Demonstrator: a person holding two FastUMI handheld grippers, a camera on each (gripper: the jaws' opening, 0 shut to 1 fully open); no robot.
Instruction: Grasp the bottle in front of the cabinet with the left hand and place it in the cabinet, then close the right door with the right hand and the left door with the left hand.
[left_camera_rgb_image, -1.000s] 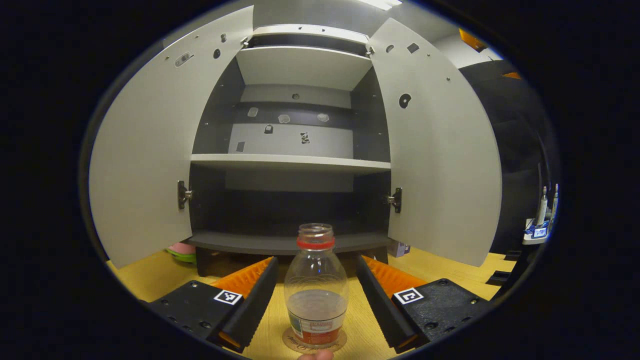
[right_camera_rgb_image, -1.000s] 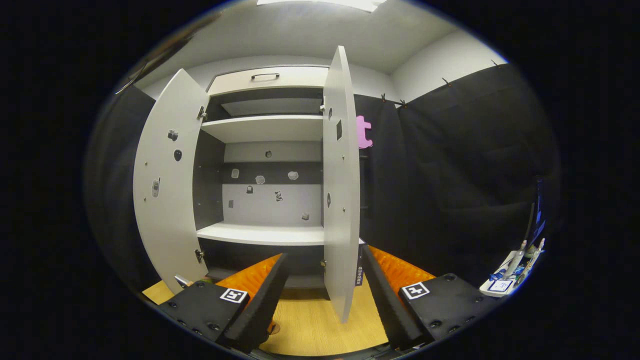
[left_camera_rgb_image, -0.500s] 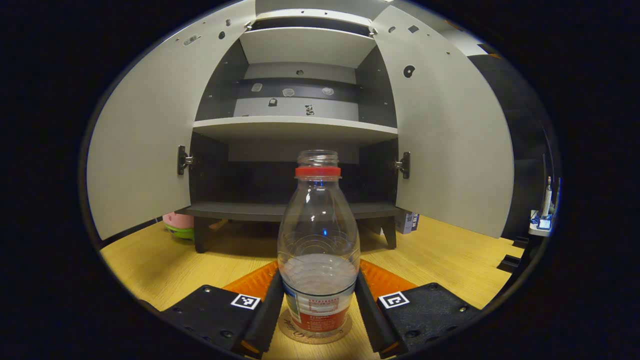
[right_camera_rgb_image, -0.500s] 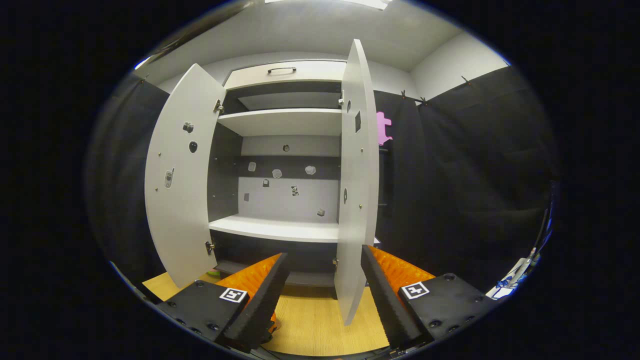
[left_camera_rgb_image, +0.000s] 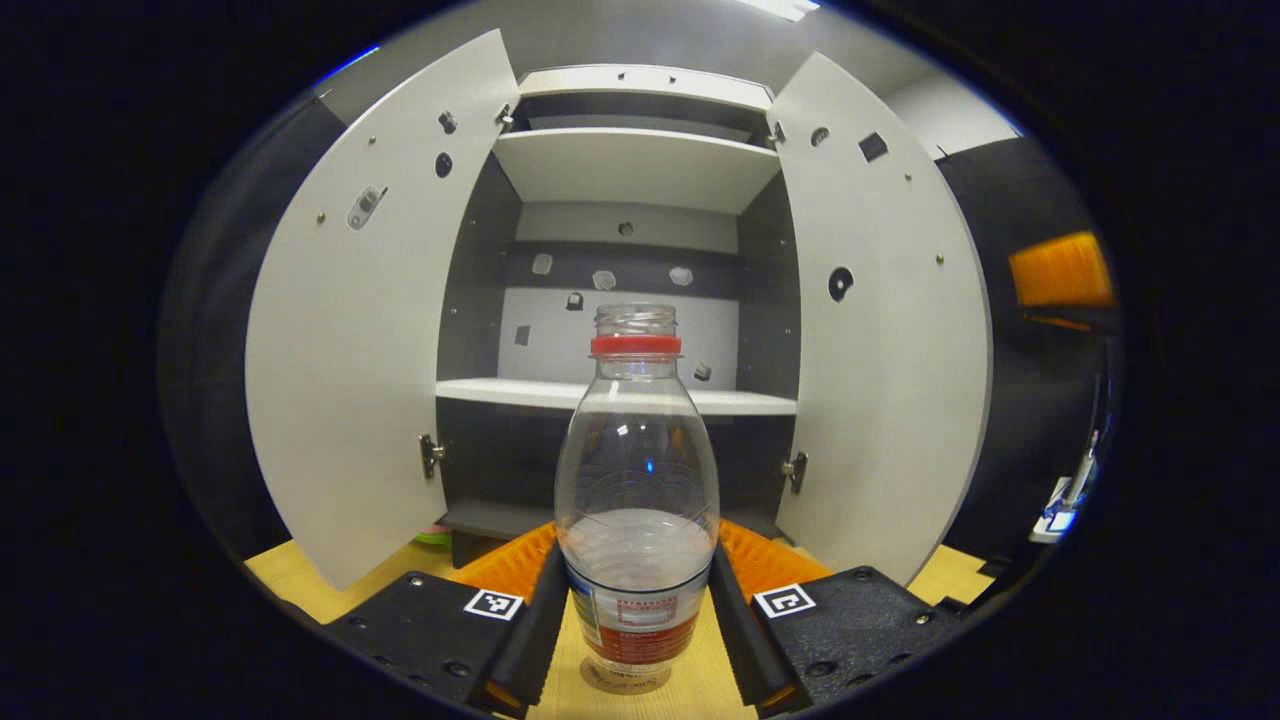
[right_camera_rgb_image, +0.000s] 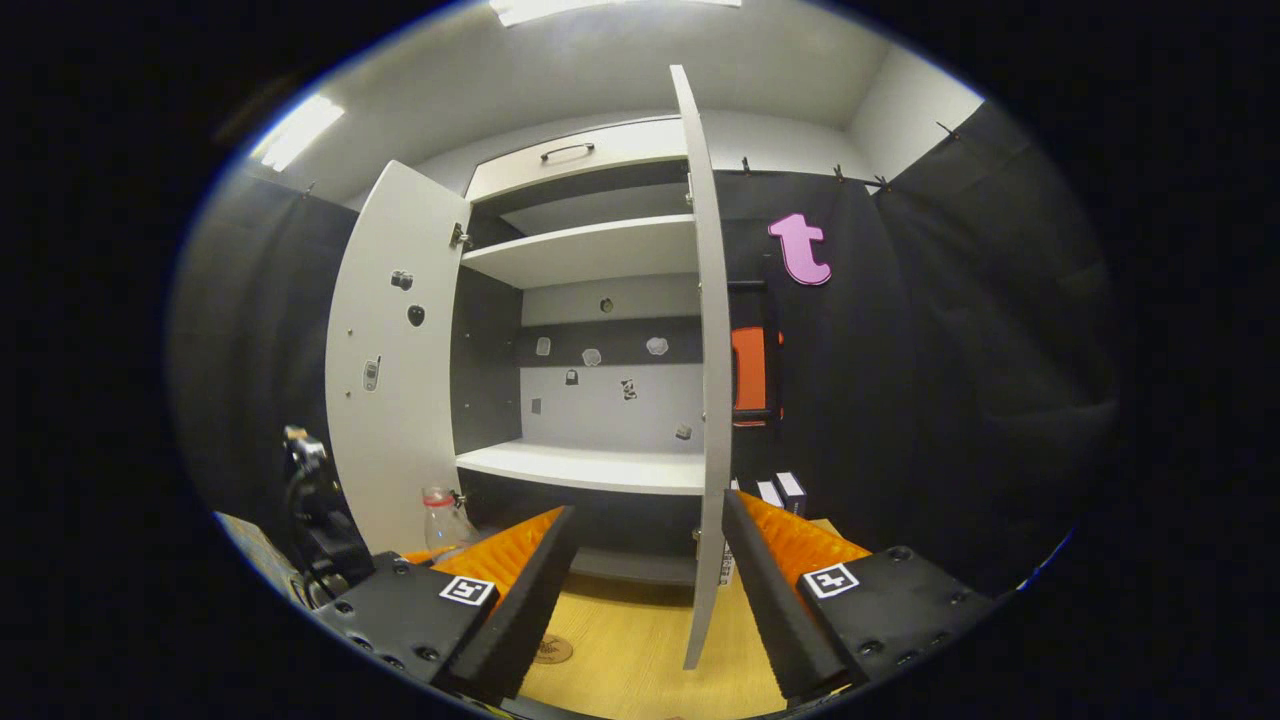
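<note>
Left tongs (left_camera_rgb_image: 636, 610) clamp the bottle (left_camera_rgb_image: 636, 500) low on its body, just off the surface (left_camera_rgb_image: 690, 690). Keep it upright, carry toward 12 o'clock onto the cabinet (left_camera_rgb_image: 620, 400) shelf w/o clipping the doors. Right tongs (right_camera_rgb_image: 640, 590) open wide, empty; right gripper view adds the right door (right_camera_rgb_image: 708, 400) edge-on at 12.

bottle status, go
Left gripper shut on clear plastic bottle with red neck ring. Right gripper open. Both white cabinet doors open, path clear.

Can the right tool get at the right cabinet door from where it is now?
Probably yes. The right tool is open, and the right door stands edge-on just beyond its fingers with bare tabletop between. The bottle sits in the left tool, off to the side.
</note>
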